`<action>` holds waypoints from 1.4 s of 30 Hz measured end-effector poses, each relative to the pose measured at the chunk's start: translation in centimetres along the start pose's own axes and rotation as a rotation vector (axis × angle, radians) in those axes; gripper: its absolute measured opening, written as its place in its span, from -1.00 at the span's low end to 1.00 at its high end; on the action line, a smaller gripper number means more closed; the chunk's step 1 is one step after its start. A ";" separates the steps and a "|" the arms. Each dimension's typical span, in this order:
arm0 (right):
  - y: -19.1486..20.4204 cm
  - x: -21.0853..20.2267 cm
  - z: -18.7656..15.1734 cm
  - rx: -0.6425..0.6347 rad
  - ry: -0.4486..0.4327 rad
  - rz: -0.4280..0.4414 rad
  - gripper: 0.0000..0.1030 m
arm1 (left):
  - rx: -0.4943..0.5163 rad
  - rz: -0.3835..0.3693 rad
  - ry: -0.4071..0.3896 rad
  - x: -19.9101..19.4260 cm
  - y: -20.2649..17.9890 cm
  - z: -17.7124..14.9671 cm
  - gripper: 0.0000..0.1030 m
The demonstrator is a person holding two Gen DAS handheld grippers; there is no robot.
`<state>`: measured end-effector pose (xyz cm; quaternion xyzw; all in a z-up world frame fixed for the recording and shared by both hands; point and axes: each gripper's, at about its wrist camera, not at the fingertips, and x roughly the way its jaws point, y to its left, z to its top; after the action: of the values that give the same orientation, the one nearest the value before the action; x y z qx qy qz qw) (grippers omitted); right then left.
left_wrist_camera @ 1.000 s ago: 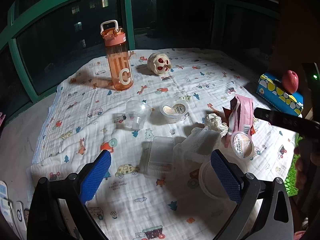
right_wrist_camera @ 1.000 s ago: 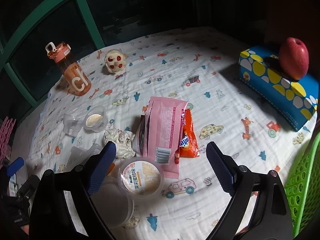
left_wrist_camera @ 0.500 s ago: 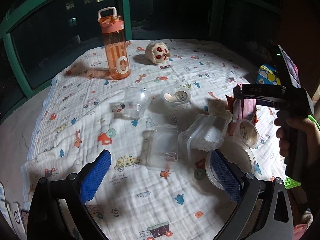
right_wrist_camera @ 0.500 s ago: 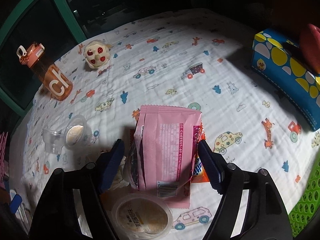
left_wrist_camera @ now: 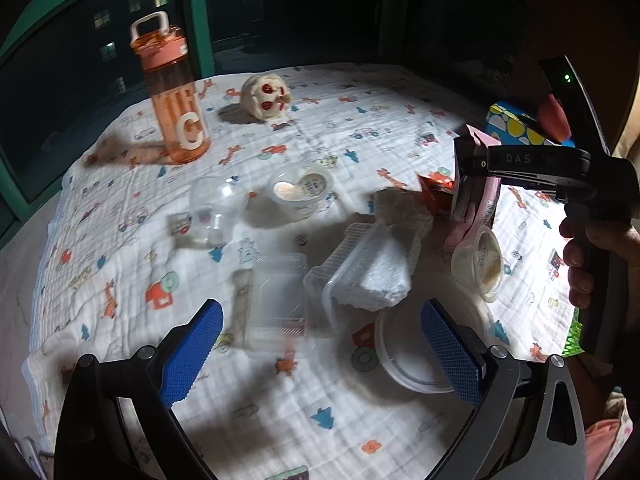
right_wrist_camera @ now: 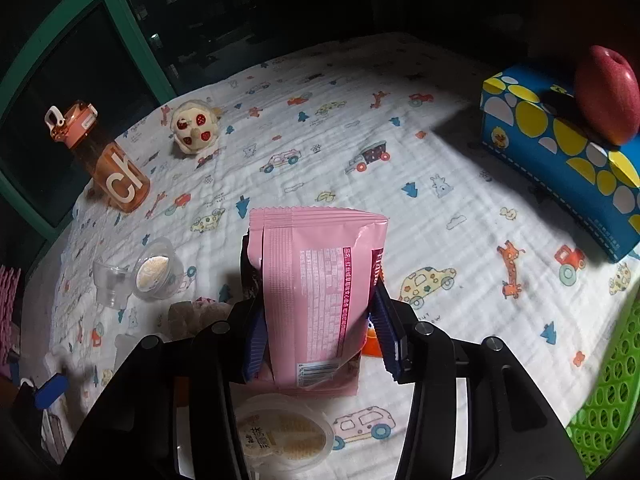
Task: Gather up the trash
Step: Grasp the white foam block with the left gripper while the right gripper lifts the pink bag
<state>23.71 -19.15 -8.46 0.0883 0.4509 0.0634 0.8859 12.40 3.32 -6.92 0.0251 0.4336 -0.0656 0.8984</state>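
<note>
A pink snack wrapper [right_wrist_camera: 320, 288] is pinched between the pads of the right gripper [right_wrist_camera: 320, 332], whose jaws have just been closing, above a cartoon-print cloth [right_wrist_camera: 460, 200]. The left gripper [left_wrist_camera: 320, 352] is spread wide over clear plastic containers [left_wrist_camera: 276, 300], nothing held.

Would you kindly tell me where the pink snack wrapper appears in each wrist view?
Left wrist view: pink snack wrapper at right, clamped in the right gripper.
Right wrist view: pink snack wrapper at centre, between the blue pads.
Shared landmark: orange water bottle, far left in both.
</note>
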 end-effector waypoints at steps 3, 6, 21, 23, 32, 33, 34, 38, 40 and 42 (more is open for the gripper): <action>-0.4 -1.6 0.2 0.008 -0.040 0.012 -0.10 | 0.037 -0.021 -0.019 0.2 -1.0 0.6 0.82; -1.0 -3.3 0.7 0.023 -0.083 0.021 -0.10 | 0.067 -0.059 -0.024 0.4 -1.9 1.1 0.56; -3.4 -9.8 -0.4 0.046 -0.182 0.048 -0.10 | 0.184 -0.040 0.009 3.6 -3.4 1.0 -0.05; -3.6 -10.5 -0.6 0.049 -0.194 0.048 -0.10 | 0.159 -0.066 0.008 3.4 -3.0 1.2 -0.12; -5.2 -13.0 -1.7 0.077 -0.232 0.044 -0.10 | 0.058 -0.182 -0.015 1.1 -1.5 2.2 -0.40; -5.4 -13.1 -1.8 0.081 -0.233 0.043 -0.10 | 0.056 -0.187 -0.021 0.8 -1.5 2.4 -0.42; -5.6 -13.3 -1.9 0.084 -0.235 0.042 -0.10 | 0.054 -0.189 -0.028 0.5 -1.5 2.5 -0.42; -6.4 -14.1 -2.6 0.095 -0.244 0.034 -0.10 | 0.057 -0.192 -0.039 0.0 -1.8 2.7 -0.42; -6.8 -14.5 -2.9 0.099 -0.248 0.031 -0.10 | 0.071 -0.183 -0.036 0.0 -2.2 2.7 -0.42; -7.1 -14.9 -3.2 0.104 -0.253 0.032 -0.10 | 0.071 -0.184 -0.031 0.0 -2.3 2.6 -0.42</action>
<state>12.61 -28.64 -0.10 0.1485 0.3367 0.0423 0.9289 14.09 0.77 -5.34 0.0159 0.4175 -0.1638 0.8936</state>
